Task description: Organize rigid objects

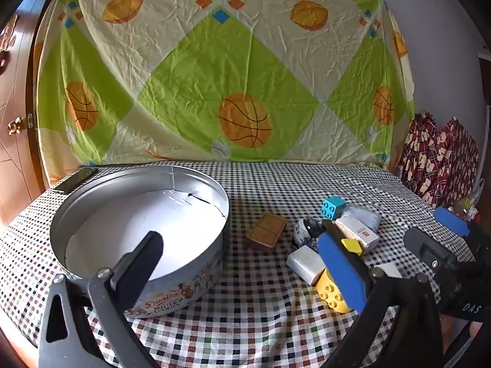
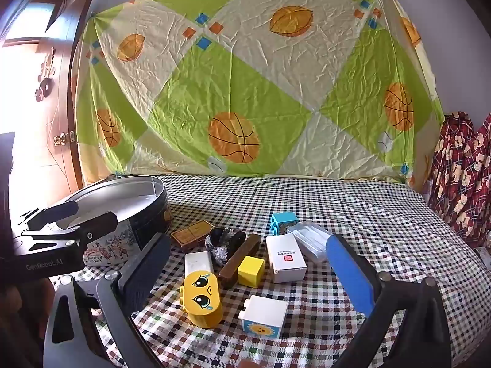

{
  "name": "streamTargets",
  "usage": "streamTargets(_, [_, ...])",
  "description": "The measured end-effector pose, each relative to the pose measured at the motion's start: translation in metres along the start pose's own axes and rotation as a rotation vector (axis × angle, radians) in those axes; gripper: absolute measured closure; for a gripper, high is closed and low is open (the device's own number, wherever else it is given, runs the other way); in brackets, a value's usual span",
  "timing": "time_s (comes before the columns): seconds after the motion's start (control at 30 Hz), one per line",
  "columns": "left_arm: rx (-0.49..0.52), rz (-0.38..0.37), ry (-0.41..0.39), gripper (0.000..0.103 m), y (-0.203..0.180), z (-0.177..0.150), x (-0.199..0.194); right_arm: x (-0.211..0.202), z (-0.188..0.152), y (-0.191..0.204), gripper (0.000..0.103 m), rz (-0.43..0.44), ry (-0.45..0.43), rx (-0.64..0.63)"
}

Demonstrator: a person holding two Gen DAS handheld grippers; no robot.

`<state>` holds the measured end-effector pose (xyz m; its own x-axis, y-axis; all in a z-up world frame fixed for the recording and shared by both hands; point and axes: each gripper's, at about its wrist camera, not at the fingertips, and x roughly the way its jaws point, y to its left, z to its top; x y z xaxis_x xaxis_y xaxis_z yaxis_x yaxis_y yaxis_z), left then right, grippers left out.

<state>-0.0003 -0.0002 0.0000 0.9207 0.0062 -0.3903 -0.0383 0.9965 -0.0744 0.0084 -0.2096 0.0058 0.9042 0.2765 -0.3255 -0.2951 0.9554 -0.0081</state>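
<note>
Nothing has yet been sorted, as far as can be judged: the round cookie tin [image 1: 139,239] stands open on the checked tablecloth [image 1: 260,322] with only a white paper lining seen inside, and every loose piece lies outside it, to its right. Both grippers are spread wide and hold nothing; the left gripper [image 1: 245,263] hovers with one finger over the tin's near rim and the other above the cluster, while the right gripper [image 2: 248,276] frames the pile without touching it. All of the placing therefore appears to remain. From the left wrist view the tin's interior is laid open, and the right gripper's blue pad is glimpsed at the far right edge. From the right wrist view the tin is seen only obliquely, half hidden behind the left gripper, but the pile is resolved far better: a yellow face block [image 2: 203,299], a white sun block [image 2: 263,316], a small yellow cube [image 2: 251,270], a white carton [image 2: 285,257], a brown bar [image 2: 241,259], a blue studded block [image 2: 284,222], a clear plastic case [image 2: 310,239], a dark crumpled lump [image 2: 222,240] and a brown patterned tile [image 2: 191,233] nearest the tin. The sun block is almost wholly hidden in the left view.
</note>
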Motion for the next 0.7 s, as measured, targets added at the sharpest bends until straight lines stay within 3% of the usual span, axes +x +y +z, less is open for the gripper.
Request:
streamTargets(0.03, [-0.009,-0.006,0.026,0.000,0.0003,0.0003,0.0009,0.0001,0.0004,-0.0007,0.000,-0.003,-0.001,-0.008])
streamTargets(0.7, [0.021,0.004,0.015,0.000,-0.0035,-0.0016,0.0019,-0.0018,-0.0019,-0.0033,0.001,0.008,0.014,0.033])
